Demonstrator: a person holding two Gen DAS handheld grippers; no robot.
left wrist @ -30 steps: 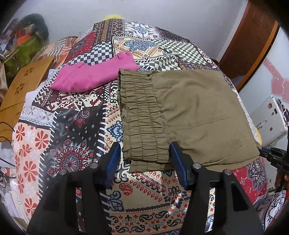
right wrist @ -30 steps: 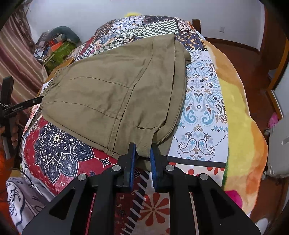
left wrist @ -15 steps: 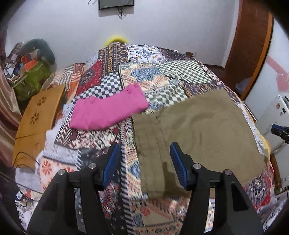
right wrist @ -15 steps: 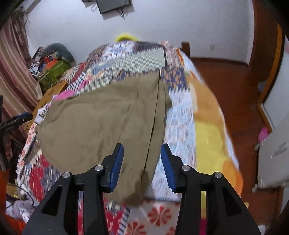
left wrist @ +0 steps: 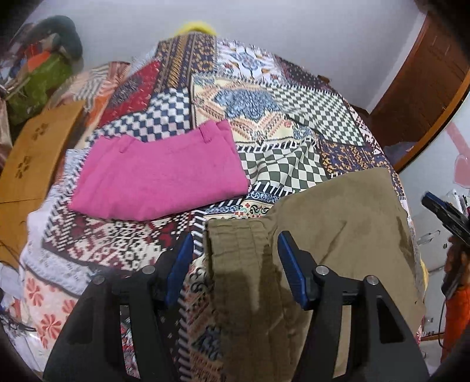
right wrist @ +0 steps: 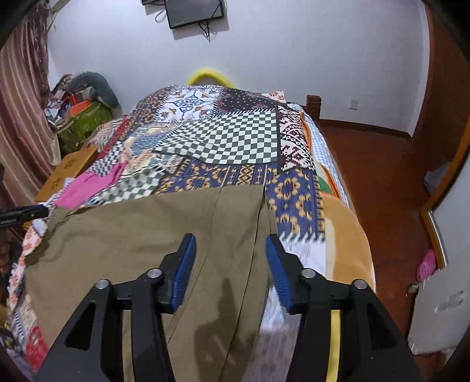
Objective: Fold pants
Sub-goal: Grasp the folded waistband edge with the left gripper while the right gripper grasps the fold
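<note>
Olive pants [left wrist: 337, 223] lie folded on the patchwork bedspread [left wrist: 264, 111], elastic waistband toward the left. My left gripper [left wrist: 235, 238] hovers open above the waistband, with nothing pressed between its blue pads. My right gripper [right wrist: 230, 238] hangs over the other end of the olive pants [right wrist: 141, 235]; its jaws are opening and the cloth lies loose beneath them, not gripped. Each gripper shows at the edge of the other's view: the right gripper [left wrist: 440, 211] and the left gripper [right wrist: 23, 213]. Folded pink pants [left wrist: 158, 179] rest farther up the bed.
A low wooden table [left wrist: 32, 158] and a pile of bags [left wrist: 38, 85] stand left of the bed. A wooden door [left wrist: 426, 88] and red-brown floor [right wrist: 382, 176] lie to the right, with a white appliance [right wrist: 434, 317] nearby. A screen [right wrist: 194, 11] hangs on the far wall.
My right gripper let go of the olive pants' edge, opened and drew back and up. The left gripper also pulled back, staying open. The pants stay folded on the bed.
</note>
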